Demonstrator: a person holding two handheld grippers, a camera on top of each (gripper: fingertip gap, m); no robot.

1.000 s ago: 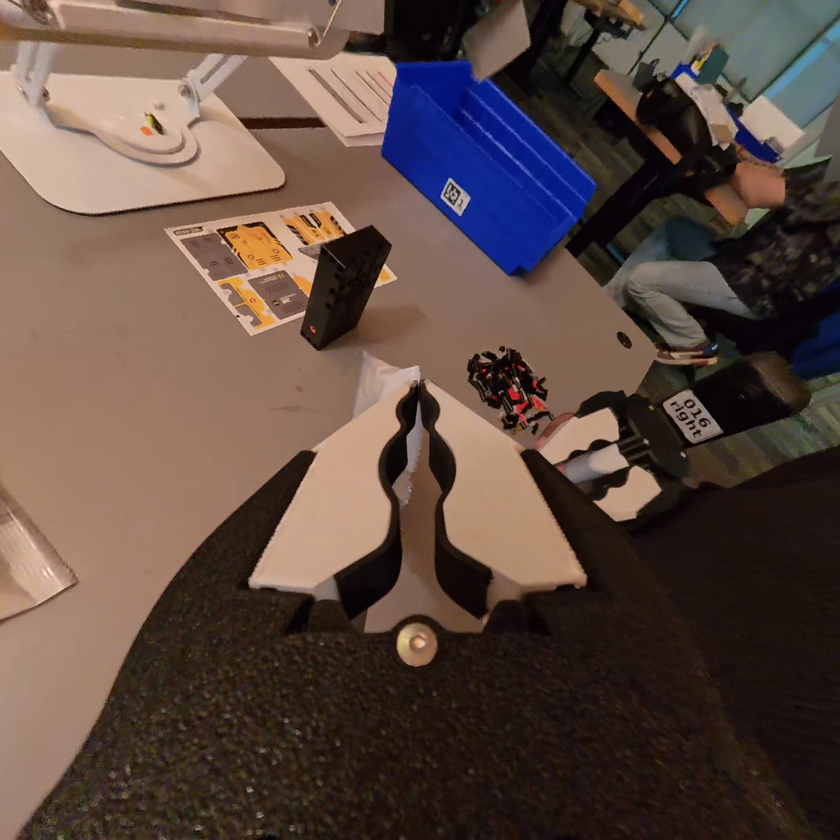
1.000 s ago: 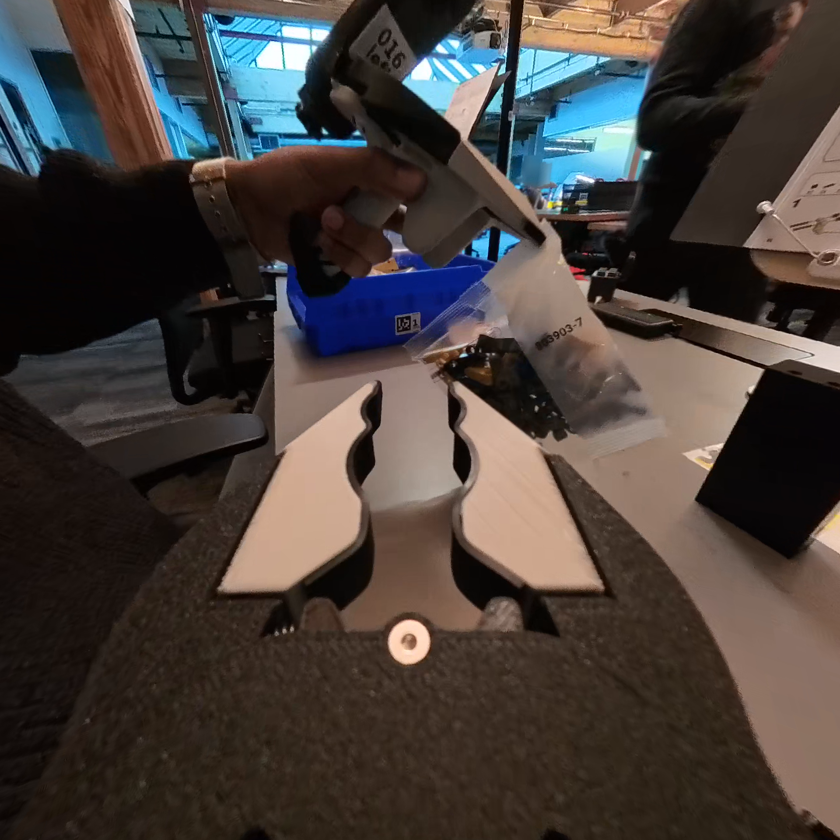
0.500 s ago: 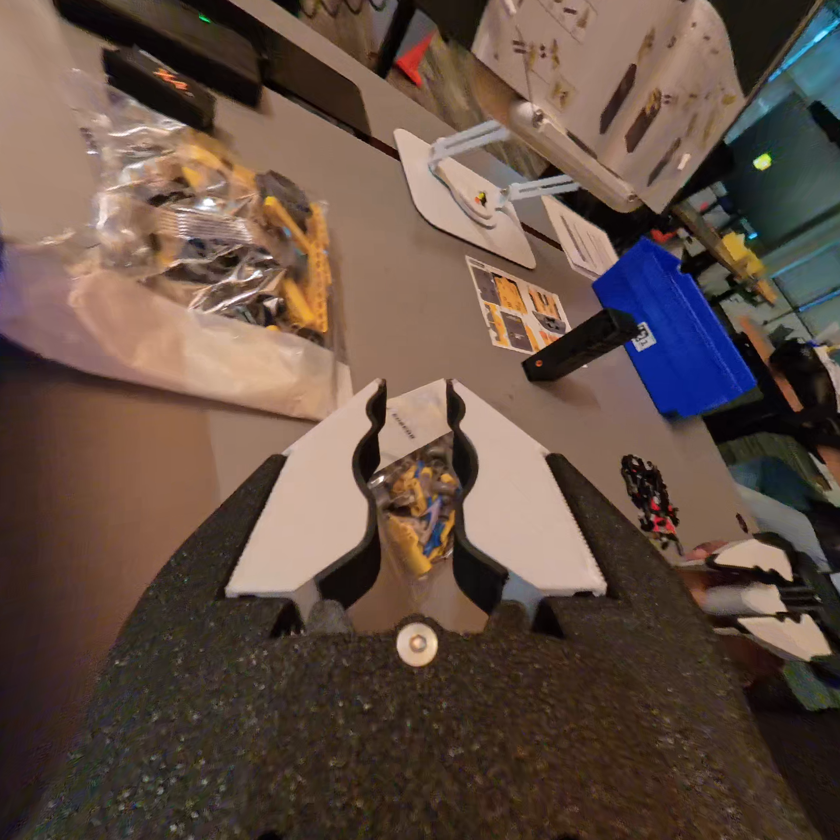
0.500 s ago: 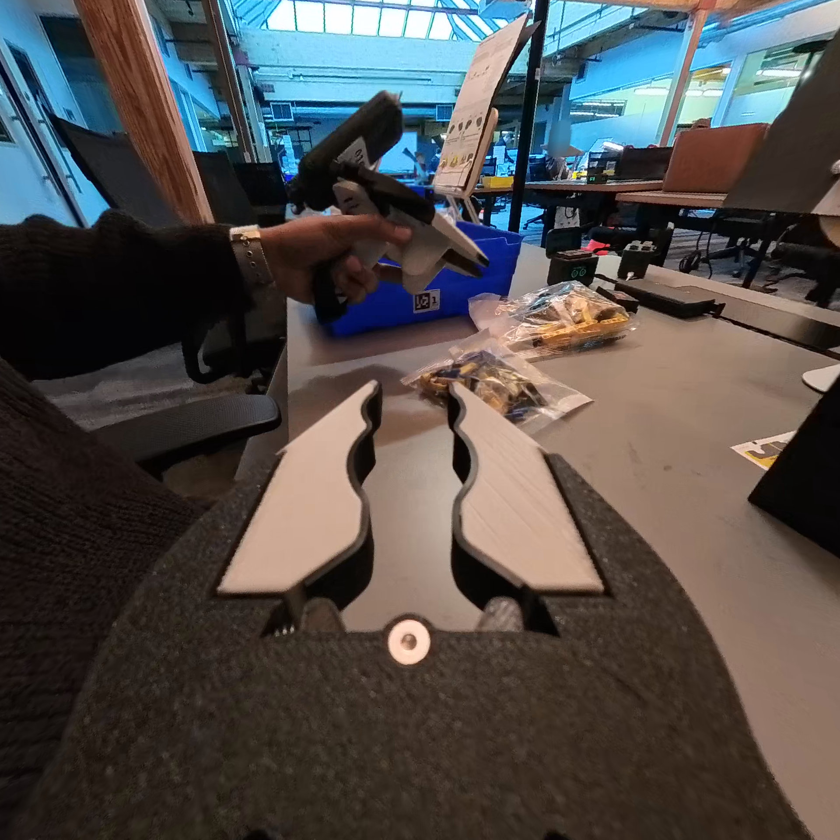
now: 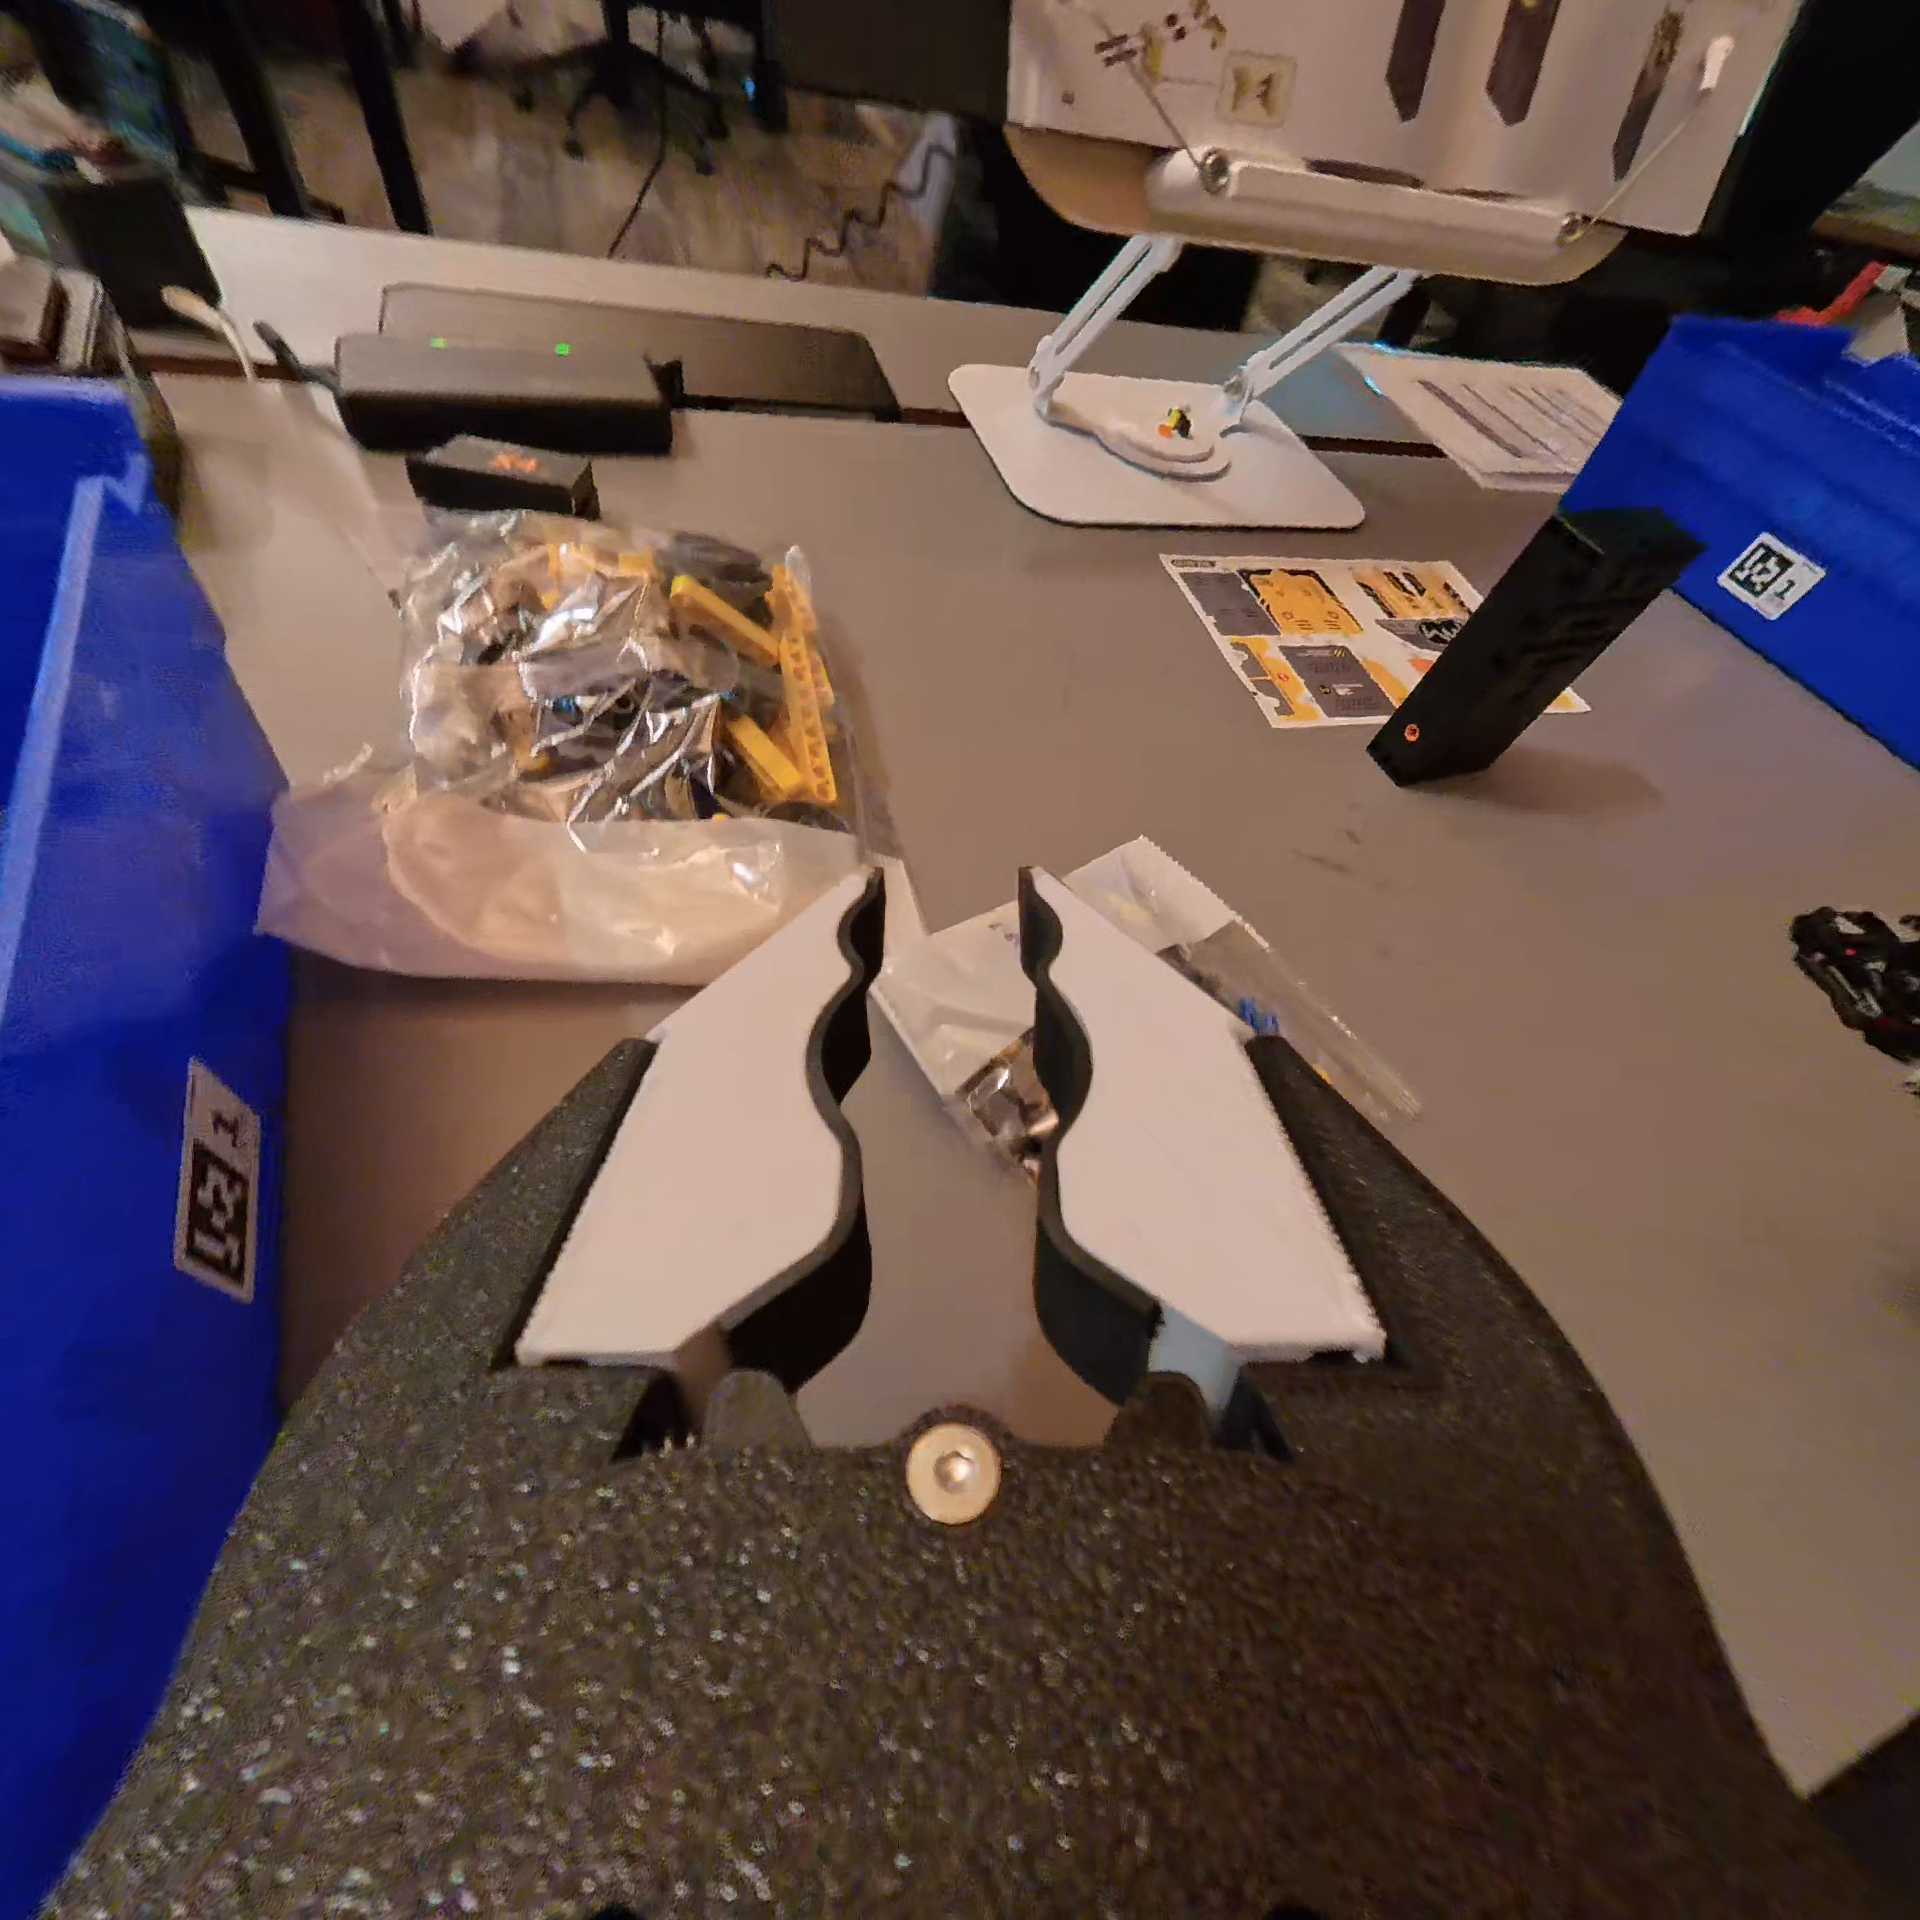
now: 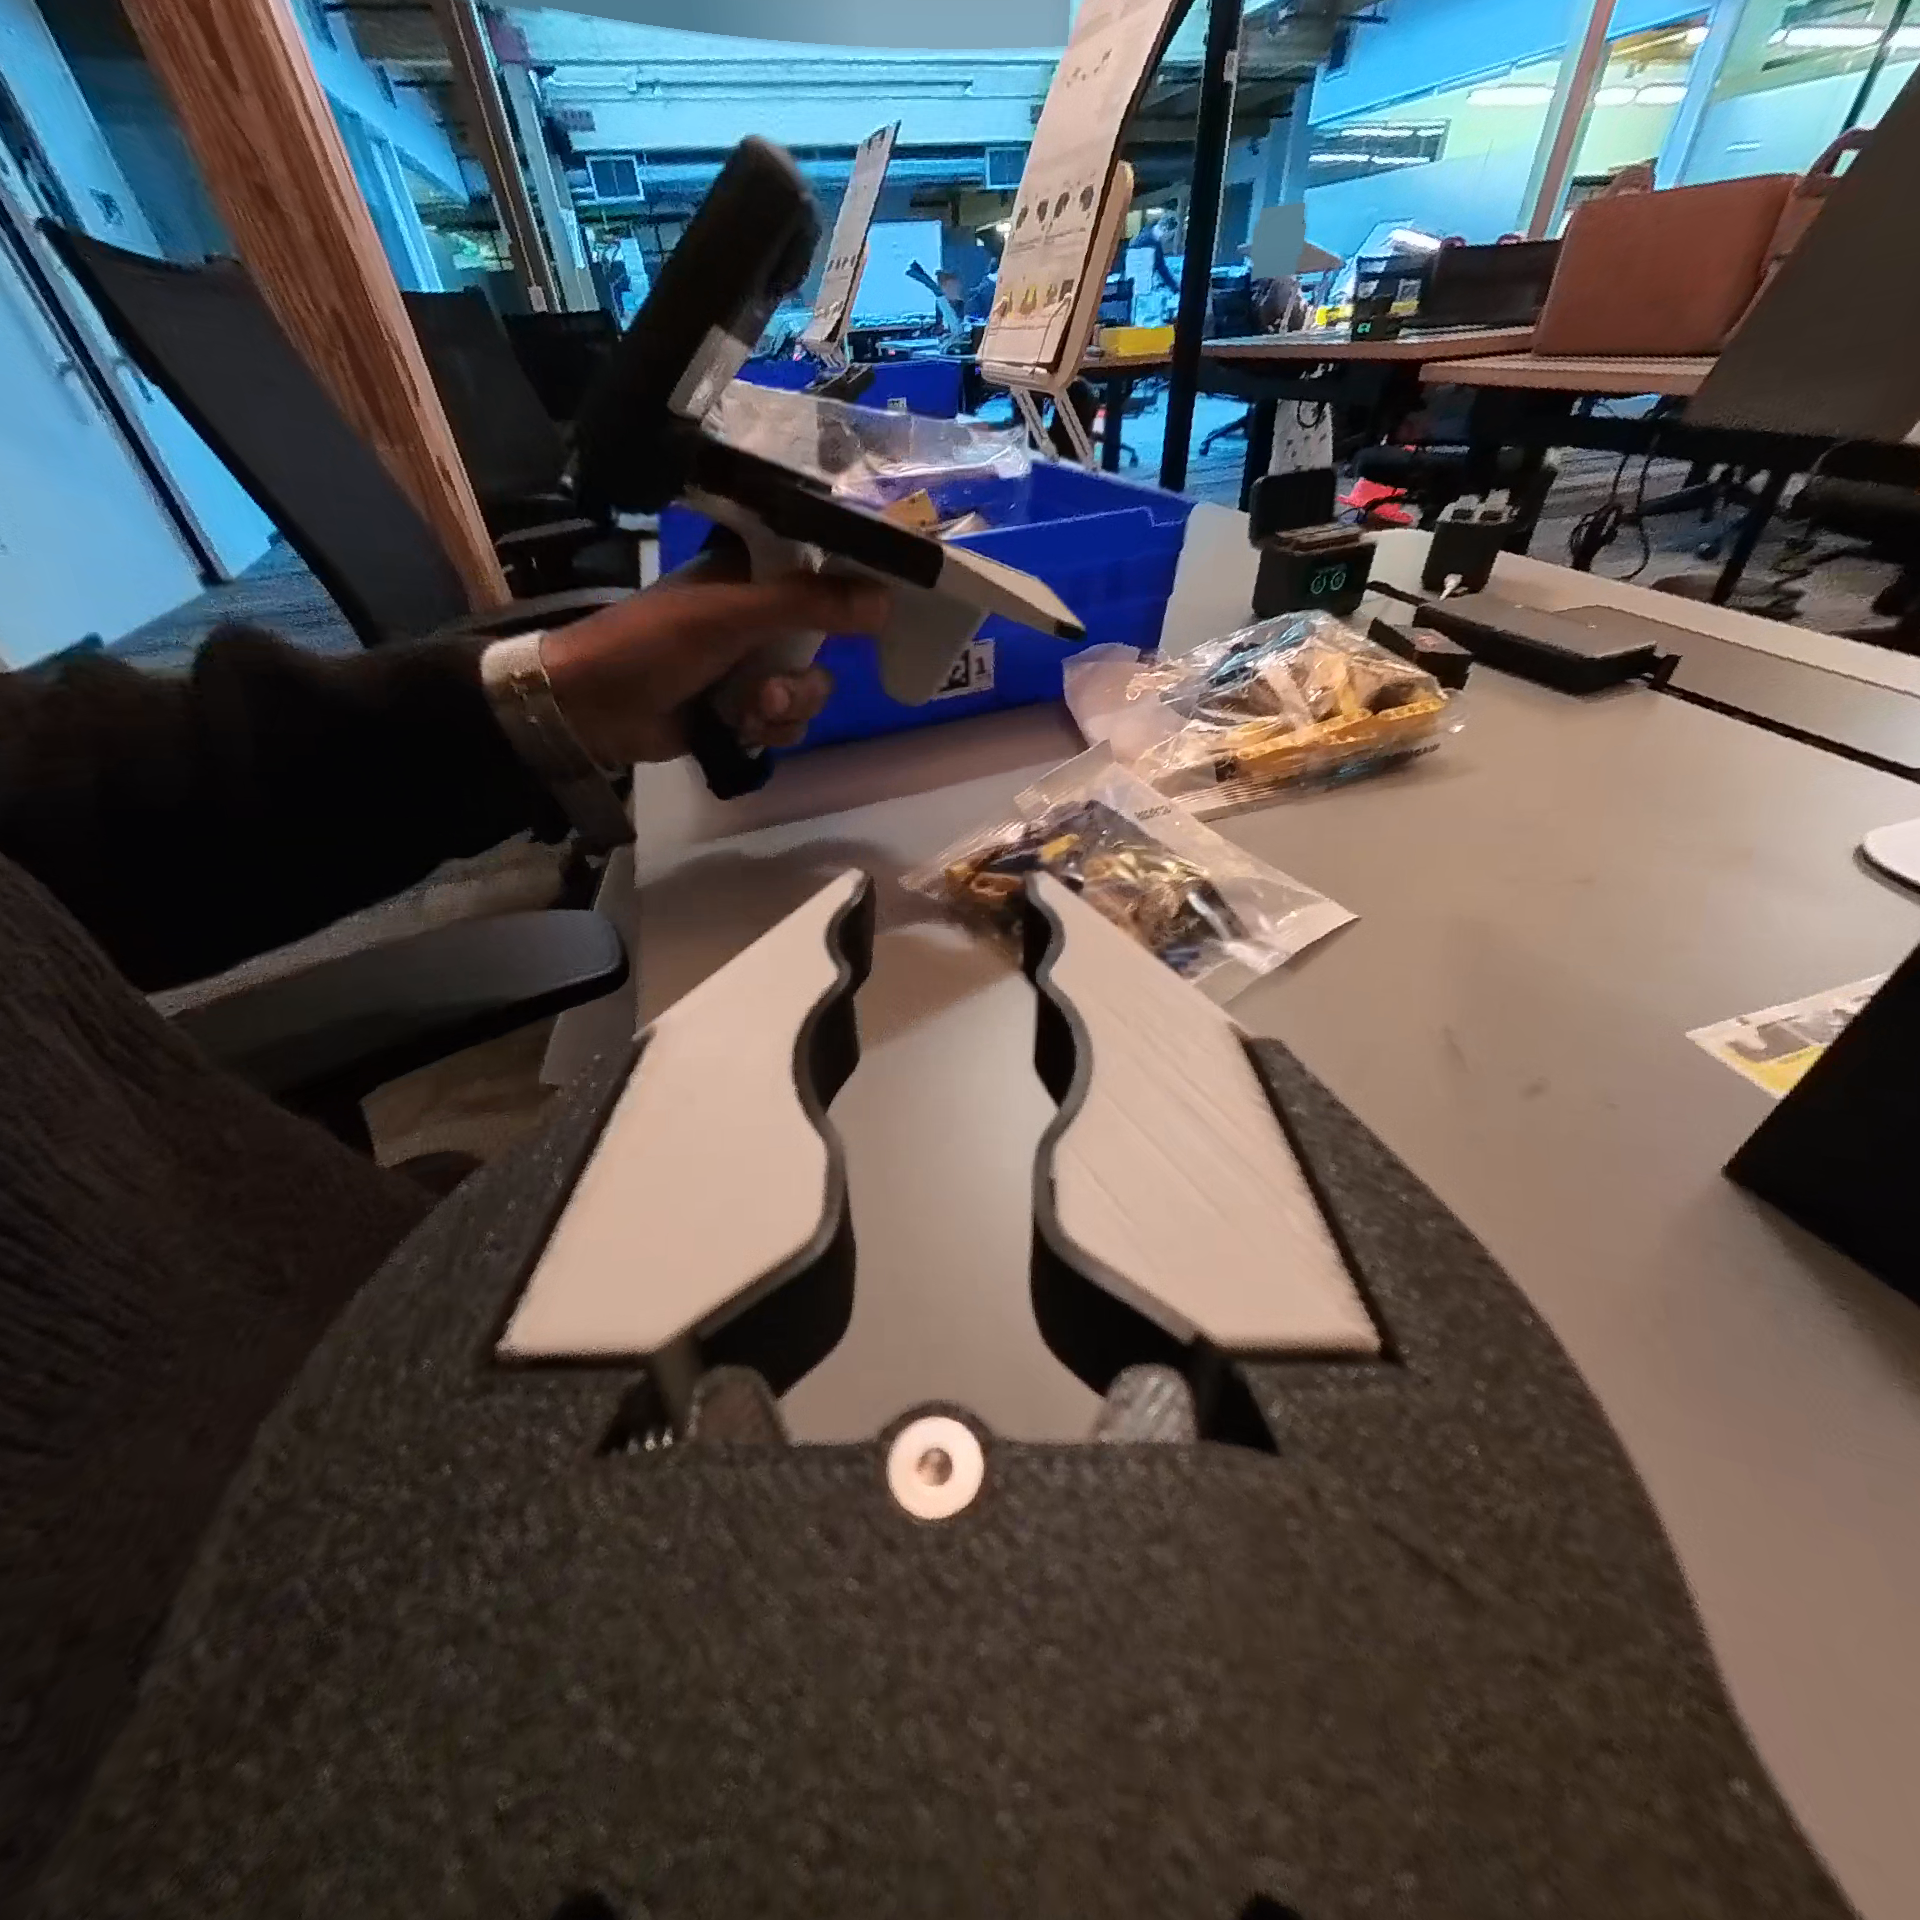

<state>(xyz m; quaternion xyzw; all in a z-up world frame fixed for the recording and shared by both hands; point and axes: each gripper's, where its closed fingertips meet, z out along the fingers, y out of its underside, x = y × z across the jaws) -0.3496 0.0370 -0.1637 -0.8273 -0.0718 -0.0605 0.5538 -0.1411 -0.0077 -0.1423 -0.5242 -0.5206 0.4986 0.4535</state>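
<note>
Dim and warm-toned in the left wrist view; cooler, with blue daylight from windows at 12 o'clock, in the right. Glare on the clear parts bag (image 5: 623, 717) at 10 o'clock. Soft shadow beside the black block (image 5: 1527, 655) at 2 o'clock. Strong wide-angle bending and slight smear toward all edges.

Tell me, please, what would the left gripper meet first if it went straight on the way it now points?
Probably the small clear bag of parts lying on the table just under and ahead of the open left gripper; depth is hard to judge, so it might pass just above it.
</note>
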